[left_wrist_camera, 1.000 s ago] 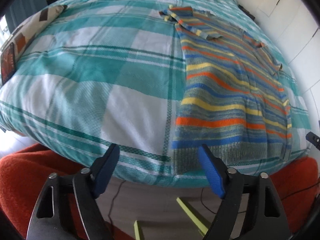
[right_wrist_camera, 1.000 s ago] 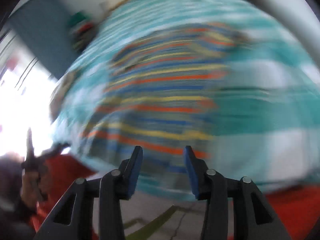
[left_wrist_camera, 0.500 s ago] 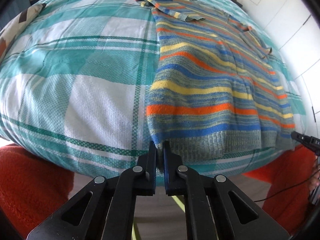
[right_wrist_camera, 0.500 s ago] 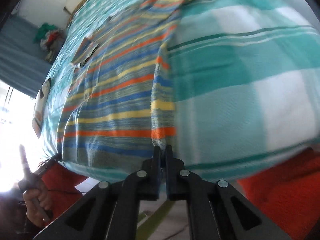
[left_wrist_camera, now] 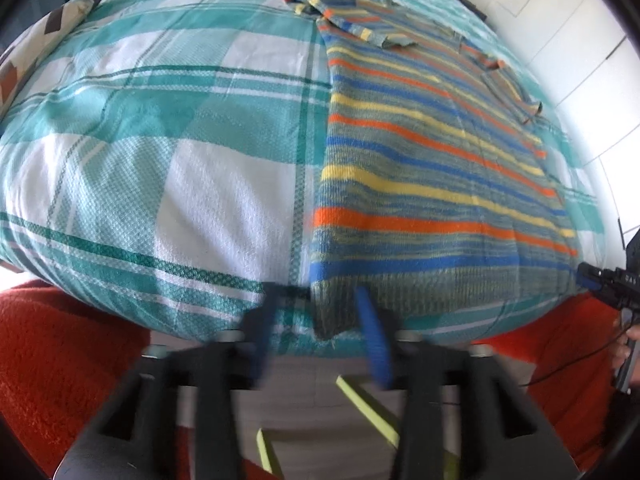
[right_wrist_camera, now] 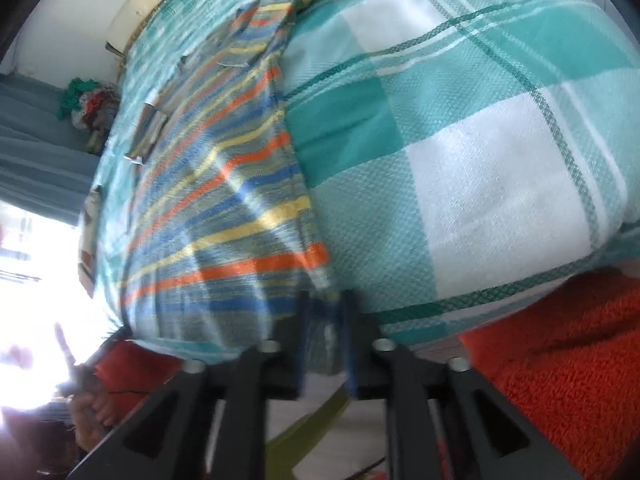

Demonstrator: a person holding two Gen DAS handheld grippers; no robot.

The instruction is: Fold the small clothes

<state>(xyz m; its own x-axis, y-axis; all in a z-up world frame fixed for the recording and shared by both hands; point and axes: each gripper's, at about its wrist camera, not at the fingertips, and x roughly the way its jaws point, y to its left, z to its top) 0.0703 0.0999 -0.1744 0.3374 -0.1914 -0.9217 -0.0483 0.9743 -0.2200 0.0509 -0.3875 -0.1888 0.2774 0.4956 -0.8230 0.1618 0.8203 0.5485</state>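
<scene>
A striped knitted sweater (left_wrist_camera: 432, 168) in blue, orange and yellow lies flat on the teal checked bedspread (left_wrist_camera: 180, 140), its grey hem at the bed's near edge. My left gripper (left_wrist_camera: 318, 312) is at the hem's left corner; its jaws are opening, with the corner between them but not pressed. At the hem's other corner sits my right gripper (right_wrist_camera: 325, 312), jaws also opening around the hanging hem of the sweater (right_wrist_camera: 224, 200). The right gripper's tip (left_wrist_camera: 600, 280) shows at the edge of the left wrist view.
A red blanket (left_wrist_camera: 60, 360) hangs below the bed edge on both sides. A patterned pillow (left_wrist_camera: 48, 40) lies at the far left. White cupboard doors (left_wrist_camera: 580, 40) stand behind the bed. A pile of clothes (right_wrist_camera: 88, 104) lies by a blue curtain.
Both grippers were open a second ago, shut at the hem half a second ago, and now stand apart again. The right gripper has rolled and come lower toward the hem.
</scene>
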